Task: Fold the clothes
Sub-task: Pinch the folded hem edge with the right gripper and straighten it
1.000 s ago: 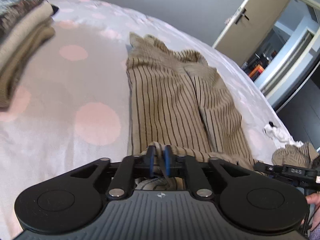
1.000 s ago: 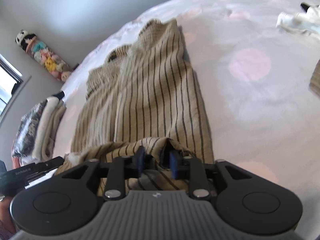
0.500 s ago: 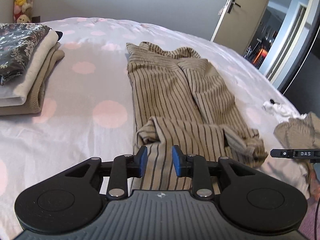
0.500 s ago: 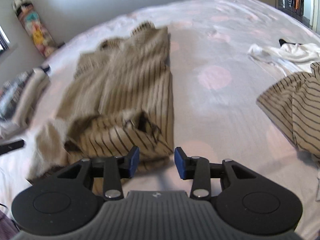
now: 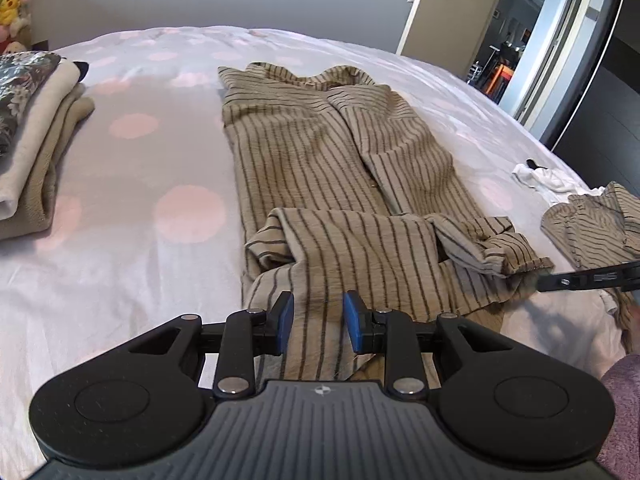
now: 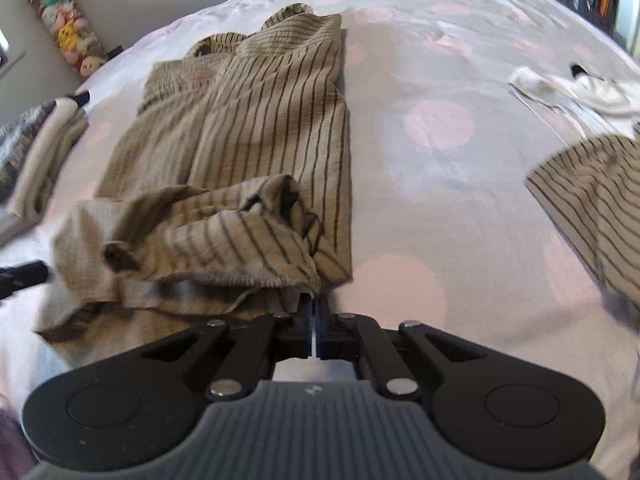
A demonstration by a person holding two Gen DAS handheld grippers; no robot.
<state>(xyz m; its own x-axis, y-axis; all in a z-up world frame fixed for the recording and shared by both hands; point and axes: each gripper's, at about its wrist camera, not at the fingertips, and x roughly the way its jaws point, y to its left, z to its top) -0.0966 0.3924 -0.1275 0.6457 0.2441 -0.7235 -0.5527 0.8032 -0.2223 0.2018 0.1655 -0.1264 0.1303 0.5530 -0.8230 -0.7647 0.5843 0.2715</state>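
A beige garment with dark stripes (image 5: 320, 152) lies lengthwise on the spotted bedsheet (image 5: 132, 184), its near end folded back over itself. My left gripper (image 5: 316, 320) is open just above that near end, with cloth under the gap but not pressed by the blue pads (image 5: 285, 320). In the right wrist view the same garment (image 6: 260, 120) shows a rumpled, lifted hem. My right gripper (image 6: 314, 308) is shut, pinching the corner of that hem at its tips. The right gripper (image 5: 584, 280) also shows in the left wrist view, at the hem's right edge.
A stack of folded clothes (image 5: 36, 132) sits at the bed's left. A second striped piece (image 5: 592, 228) and a white cloth (image 5: 548, 178) lie at the right. A door (image 5: 452, 12) stands ajar beyond the bed. A sleeve (image 5: 624, 400) is at the lower right.
Both grippers let go of the near end after laying it back over the garment and drew back. The right gripper then shut on the hem's corner. The left stayed open.
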